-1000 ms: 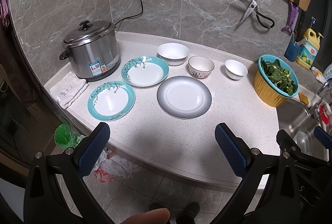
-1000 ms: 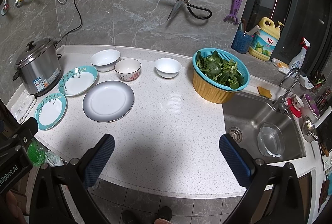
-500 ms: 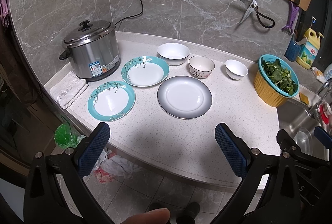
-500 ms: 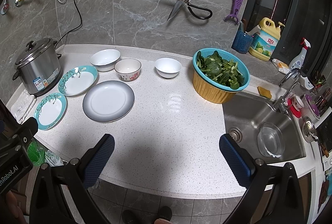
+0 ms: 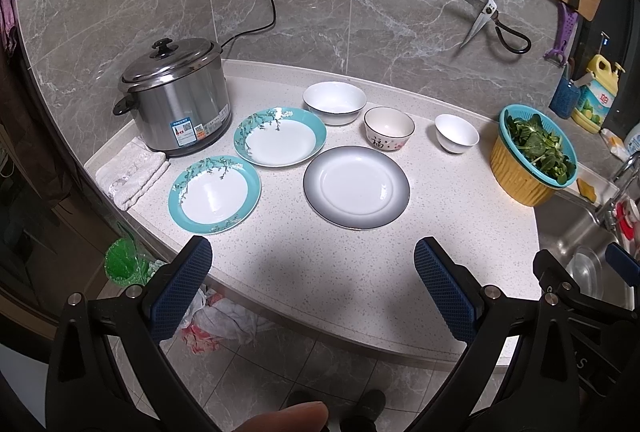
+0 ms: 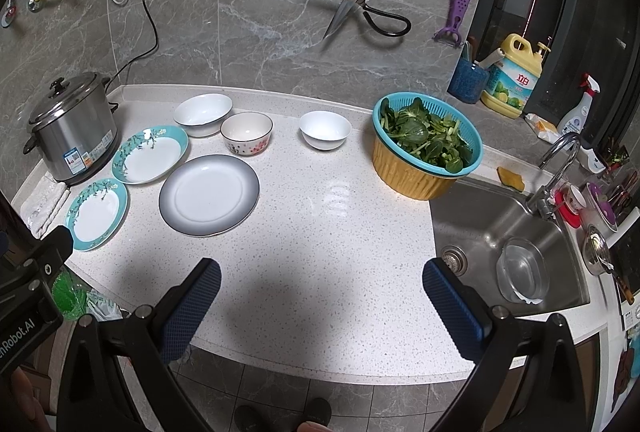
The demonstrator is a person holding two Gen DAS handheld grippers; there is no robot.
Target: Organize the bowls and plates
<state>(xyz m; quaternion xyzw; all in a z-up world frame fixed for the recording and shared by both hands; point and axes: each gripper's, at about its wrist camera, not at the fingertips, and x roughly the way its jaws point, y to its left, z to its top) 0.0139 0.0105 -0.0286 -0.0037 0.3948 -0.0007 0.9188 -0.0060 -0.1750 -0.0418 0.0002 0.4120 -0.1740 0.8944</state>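
Six dishes on the counter [image 5: 320,272], none stacked: grey-rimmed plate [image 5: 356,187] mid-counter; two teal plates [image 5: 279,136] [image 5: 214,194] toward the left edge; three bowls [image 5: 334,102] [image 5: 389,128] [image 5: 456,133] along the back edge. Left gripper [image 5: 312,272] and right gripper [image 6: 320,296] spread wide, empty, over the front edge.

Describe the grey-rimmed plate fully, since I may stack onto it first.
The grey-rimmed plate is round, shallow and glossy, ceramic by its look, white in the centre shading to a dark grey edge. It lies flat, upright and empty on the speckled counter, in front of the bowls, right of the teal plates. Nothing touches it.
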